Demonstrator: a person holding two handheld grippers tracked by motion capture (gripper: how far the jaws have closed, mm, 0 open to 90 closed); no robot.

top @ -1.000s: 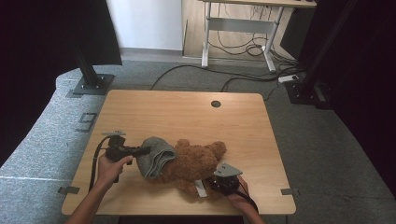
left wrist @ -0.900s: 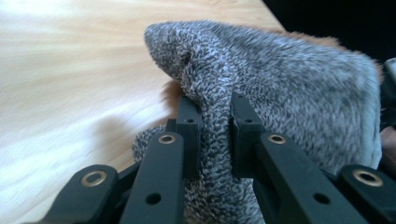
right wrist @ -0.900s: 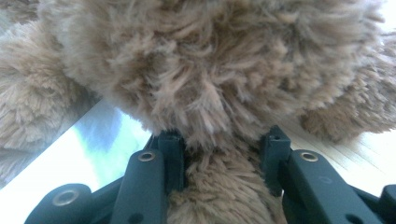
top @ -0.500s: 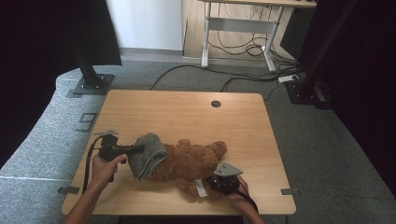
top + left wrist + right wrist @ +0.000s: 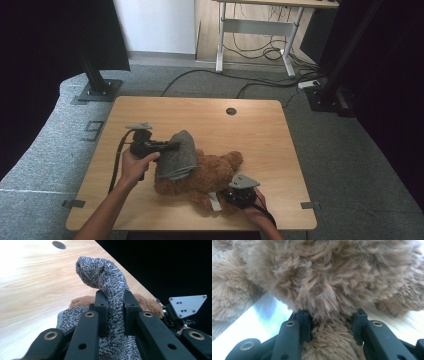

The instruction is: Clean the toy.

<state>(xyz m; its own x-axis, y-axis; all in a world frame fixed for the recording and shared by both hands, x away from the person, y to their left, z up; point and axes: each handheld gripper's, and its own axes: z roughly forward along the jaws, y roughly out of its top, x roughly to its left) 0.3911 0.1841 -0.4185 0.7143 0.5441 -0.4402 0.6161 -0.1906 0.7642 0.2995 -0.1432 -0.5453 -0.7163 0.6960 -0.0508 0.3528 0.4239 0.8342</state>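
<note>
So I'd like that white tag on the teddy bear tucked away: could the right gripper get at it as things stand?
Probably not right now: the right gripper is shut on the brown plush teddy bear. The white tag lies just beside it, so it would have to let go first.

The left tongs (image 5: 172,146), clamped on the grey knit garment (image 5: 177,157), have risen and swung further over the teddy bear (image 5: 210,175), dragging the cloth up off the surface (image 5: 200,112) beneath them.
</note>
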